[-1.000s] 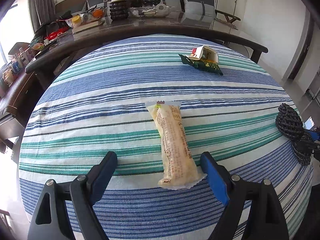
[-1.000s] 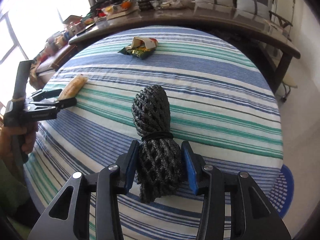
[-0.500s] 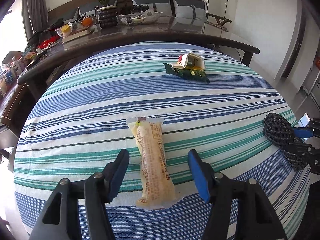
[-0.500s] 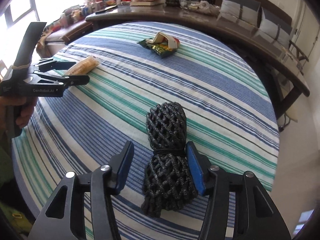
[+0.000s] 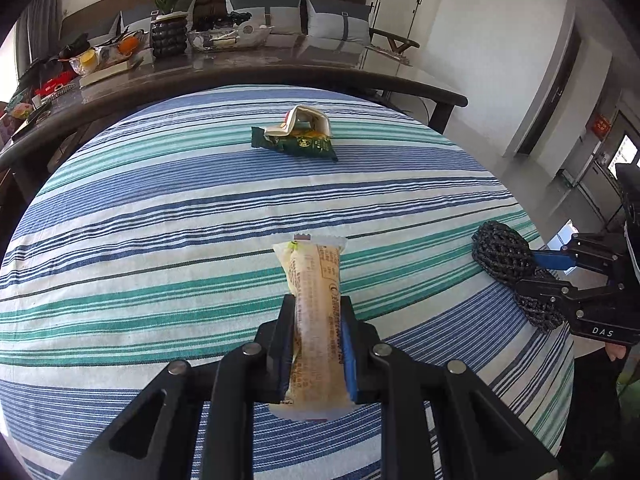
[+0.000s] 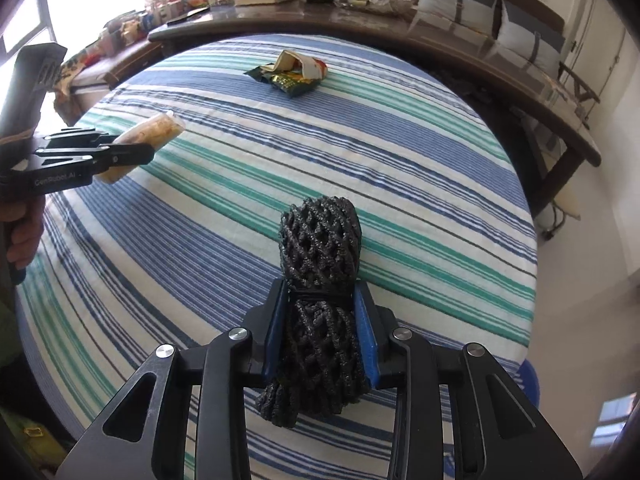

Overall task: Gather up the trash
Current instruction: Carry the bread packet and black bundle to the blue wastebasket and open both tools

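Lifting both pieces clear of the striped tablecloth (image 5: 160, 208) is, by my reading, the step in hand; doing it well means raising each straight up, keeping the pinch steady near mid-length so neither piece droops or slips, then carrying them to a bin.

Item, left: left gripper (image 5: 318, 344), jaws closing, nearly together, pads pressing both sides of a long yellowish snack wrapper (image 5: 316, 296). The wrapper's near end sticks out behind the pads; its far end points away over the cloth. In the right wrist view it appears raised off the table (image 6: 144, 142).

Item, centre, far side: crumpled green snack packet with a torn paper carton on top (image 5: 296, 136), lying on the cloth, well apart from both grippers, not yet collected.

Item, right: right gripper (image 6: 320, 332), jaws easing open slightly yet narrow, blue pads clamped on a black foam-net bundle (image 6: 320, 240) at its banded waist.
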Tool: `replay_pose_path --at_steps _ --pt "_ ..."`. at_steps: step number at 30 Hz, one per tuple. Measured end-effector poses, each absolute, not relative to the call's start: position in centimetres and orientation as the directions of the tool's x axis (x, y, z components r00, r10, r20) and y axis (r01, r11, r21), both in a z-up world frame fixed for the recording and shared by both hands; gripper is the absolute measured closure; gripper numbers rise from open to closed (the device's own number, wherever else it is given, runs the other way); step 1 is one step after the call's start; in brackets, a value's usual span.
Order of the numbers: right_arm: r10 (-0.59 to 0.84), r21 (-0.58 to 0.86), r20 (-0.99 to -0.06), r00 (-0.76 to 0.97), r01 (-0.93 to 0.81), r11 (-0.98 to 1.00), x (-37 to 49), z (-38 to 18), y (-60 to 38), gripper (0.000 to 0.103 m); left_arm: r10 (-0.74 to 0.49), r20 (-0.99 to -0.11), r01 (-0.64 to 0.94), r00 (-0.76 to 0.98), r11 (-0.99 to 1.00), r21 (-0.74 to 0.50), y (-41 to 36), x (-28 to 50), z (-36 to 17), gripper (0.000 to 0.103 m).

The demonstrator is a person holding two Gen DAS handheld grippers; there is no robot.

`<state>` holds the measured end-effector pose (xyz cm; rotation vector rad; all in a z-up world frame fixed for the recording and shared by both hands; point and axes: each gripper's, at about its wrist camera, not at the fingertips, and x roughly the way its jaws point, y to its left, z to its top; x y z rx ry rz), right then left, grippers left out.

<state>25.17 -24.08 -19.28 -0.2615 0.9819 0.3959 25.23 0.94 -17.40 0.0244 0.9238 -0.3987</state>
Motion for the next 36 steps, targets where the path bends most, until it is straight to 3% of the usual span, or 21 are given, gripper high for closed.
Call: replay_pose_path --at_steps 5,10,22,36 --pt "0.212 -0.017 -0.851 0.48 -0.429 0.903 25.7 -19.6 -24.5 0.065 -0.328 -0.788 0.377 0.521 0.917 -0.133 -0.6 24.9 -17.8 0.083" --pt "0.252 0.028 -0.816 0.52 -0.4 0.916 25.3 -18.1 -25.3 0.07 -0.347 -0.778 0.391 0.524 0.909 -0.141 -1.0 24.3 -17.5 0.083" --pt "0.387 0.265 -0.753 0.532 -0.294 0.918 24.7 -17.0 -29.6 0.07 -0.399 -0.751 0.395 0.525 0.897 -0.201 -4.7 21.8 -16.0 0.083" --pt "0.223 0.249 -0.706 0.673 -0.059 0.967 20.8 -13.1 -43.3 0.07 -0.55 -0.711 0.586 0.438 0.774 -0.239 -20.2 18.0 -11.7 0.083"
